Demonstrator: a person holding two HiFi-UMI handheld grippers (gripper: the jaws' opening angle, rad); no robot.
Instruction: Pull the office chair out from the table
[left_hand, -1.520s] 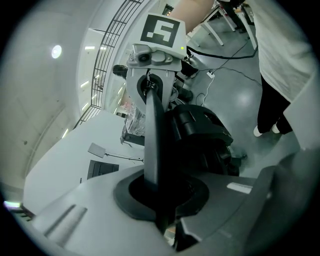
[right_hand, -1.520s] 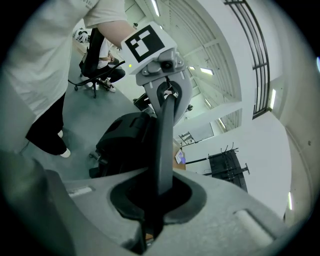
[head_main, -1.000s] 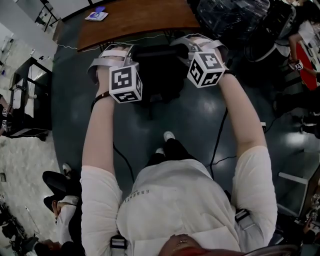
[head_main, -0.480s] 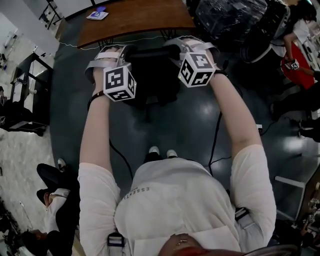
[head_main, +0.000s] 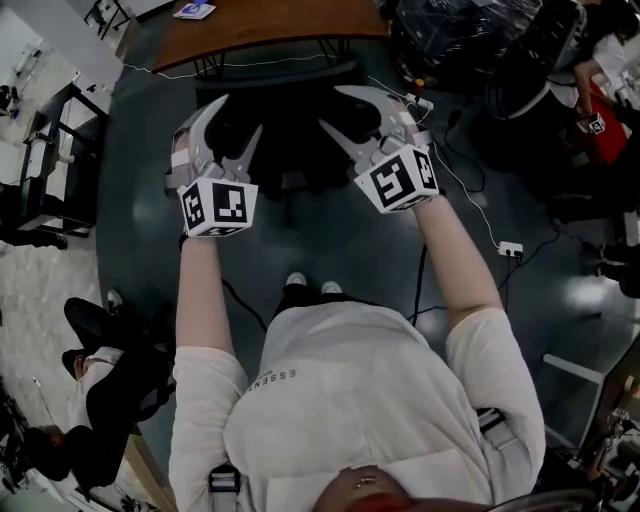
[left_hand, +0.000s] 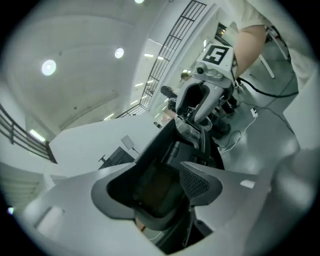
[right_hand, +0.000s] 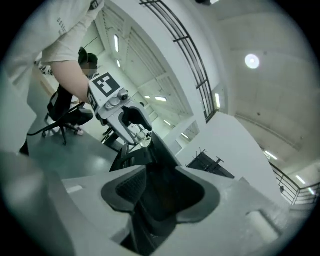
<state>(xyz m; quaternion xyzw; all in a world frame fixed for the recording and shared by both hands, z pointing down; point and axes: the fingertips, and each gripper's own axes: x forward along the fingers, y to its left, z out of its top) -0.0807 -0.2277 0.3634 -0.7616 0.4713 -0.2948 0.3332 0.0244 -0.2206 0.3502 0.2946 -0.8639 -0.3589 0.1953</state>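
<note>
Table (head_main: 270, 25) runs along the top edge of the head view. Office chair (head_main: 290, 130) sits just below it, upper centre, out on open floor and apparently clear of the tabletop. Reads as the let-go step; the pull looks about done. Left gripper (head_main: 240, 115) and right gripper (head_main: 332, 108) flank the chair, jaws opening on both. Dark chair edge shows in each gap, pads not pressing it. Forearms straight out, roughly parallel, grippers near level. Next: draw both clear without nudging the chair.
</note>
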